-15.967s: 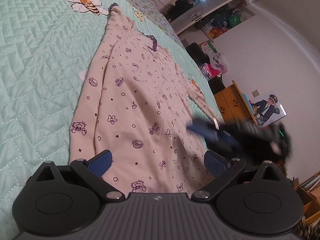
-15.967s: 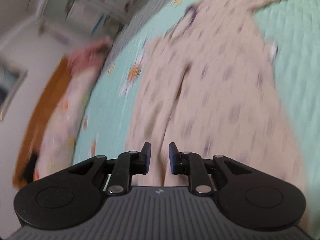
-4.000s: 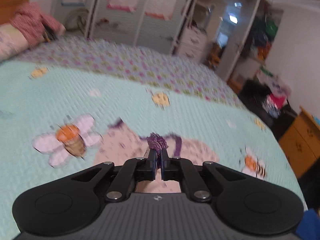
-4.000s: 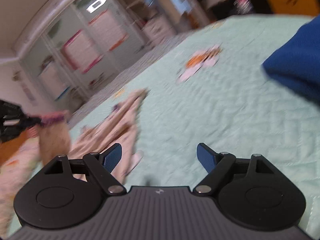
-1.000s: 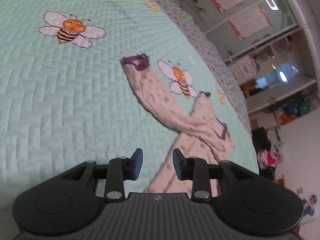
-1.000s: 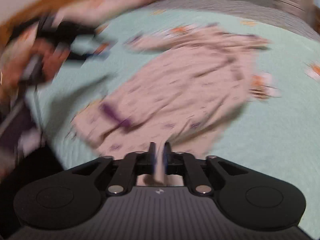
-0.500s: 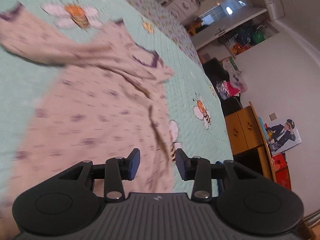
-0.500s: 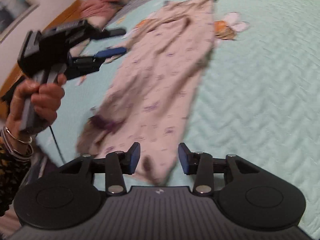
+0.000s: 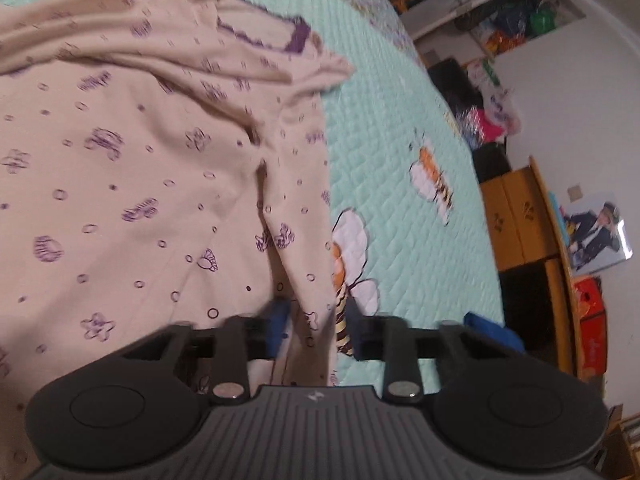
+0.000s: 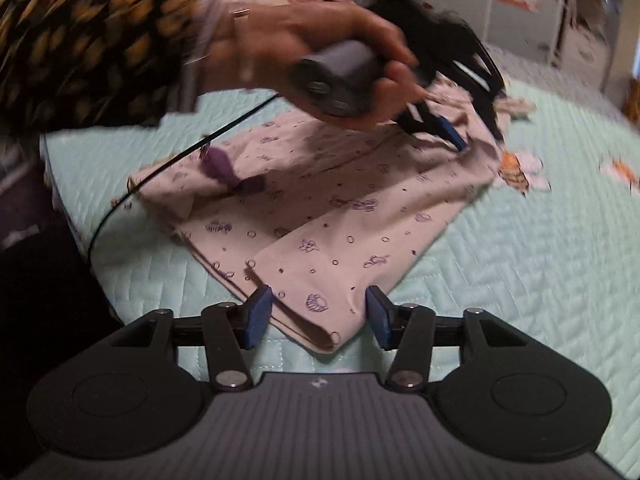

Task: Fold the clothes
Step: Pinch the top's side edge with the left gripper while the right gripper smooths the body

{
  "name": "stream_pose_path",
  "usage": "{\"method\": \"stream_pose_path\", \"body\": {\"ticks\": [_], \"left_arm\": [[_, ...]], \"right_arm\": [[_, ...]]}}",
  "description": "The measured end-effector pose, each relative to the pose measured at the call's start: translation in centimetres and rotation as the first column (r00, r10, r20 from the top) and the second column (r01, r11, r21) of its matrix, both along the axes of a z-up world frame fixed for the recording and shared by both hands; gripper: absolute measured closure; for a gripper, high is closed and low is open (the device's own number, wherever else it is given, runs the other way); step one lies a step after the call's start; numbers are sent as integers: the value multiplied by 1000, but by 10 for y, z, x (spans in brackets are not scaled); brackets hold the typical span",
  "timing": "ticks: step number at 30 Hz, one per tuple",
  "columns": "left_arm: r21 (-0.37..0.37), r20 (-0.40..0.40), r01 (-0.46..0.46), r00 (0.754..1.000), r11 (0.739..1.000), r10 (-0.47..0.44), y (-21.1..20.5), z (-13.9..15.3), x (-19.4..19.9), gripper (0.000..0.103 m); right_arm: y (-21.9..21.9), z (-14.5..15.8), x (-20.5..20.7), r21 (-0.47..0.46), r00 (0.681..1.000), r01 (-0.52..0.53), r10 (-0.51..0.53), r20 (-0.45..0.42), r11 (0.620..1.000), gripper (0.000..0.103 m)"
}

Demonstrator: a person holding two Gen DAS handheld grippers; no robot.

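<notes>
Soft printed shirt [image 9: 140,184] on quilted bedspread [image 9: 400,128]: left gripper [image 9: 314,326] jaws closing around its fold, right gripper [image 10: 318,316] jaws opening, released.

Garment [image 9: 132,184]: pale pink, printed with small purple motifs and rings; purple neckline trim [image 9: 298,38]. Quilt [image 9: 404,120]: mint green, herringbone stitching, orange-and-white bee appliqués [image 9: 434,188]. Gripper pads [image 10: 258,316]: blue. Sleeve [image 10: 80,56]: black with yellow marks.
</notes>
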State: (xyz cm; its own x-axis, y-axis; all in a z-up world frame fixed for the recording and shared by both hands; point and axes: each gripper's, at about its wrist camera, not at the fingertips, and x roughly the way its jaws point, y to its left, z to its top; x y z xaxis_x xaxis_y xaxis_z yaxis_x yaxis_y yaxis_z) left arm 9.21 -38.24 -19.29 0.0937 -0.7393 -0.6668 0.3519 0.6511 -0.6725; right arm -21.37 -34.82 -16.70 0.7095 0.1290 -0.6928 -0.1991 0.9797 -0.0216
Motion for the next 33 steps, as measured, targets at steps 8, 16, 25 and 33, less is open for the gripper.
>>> {"method": "stream_pose_path", "body": {"ticks": [8,16,25,33], "left_arm": [[6,67,16,998,1000,-16,13,20,3,99],[-30,76,-18,997,999,20,25,31,5,100],[40,134,28,990,999,-34,27,42,5,100],[74,168,56,983,996,-67,34,48,6,100]], "right_arm": [[13,6,-3,-84,997,-15,22,75,996,50],[20,2,-16,-228,998,-22,37,59,973,50],[46,-8,-18,-477,964,-164,243,108,863,50],[30,5,-23,-424,929,-280,354,106,861,102]]}}
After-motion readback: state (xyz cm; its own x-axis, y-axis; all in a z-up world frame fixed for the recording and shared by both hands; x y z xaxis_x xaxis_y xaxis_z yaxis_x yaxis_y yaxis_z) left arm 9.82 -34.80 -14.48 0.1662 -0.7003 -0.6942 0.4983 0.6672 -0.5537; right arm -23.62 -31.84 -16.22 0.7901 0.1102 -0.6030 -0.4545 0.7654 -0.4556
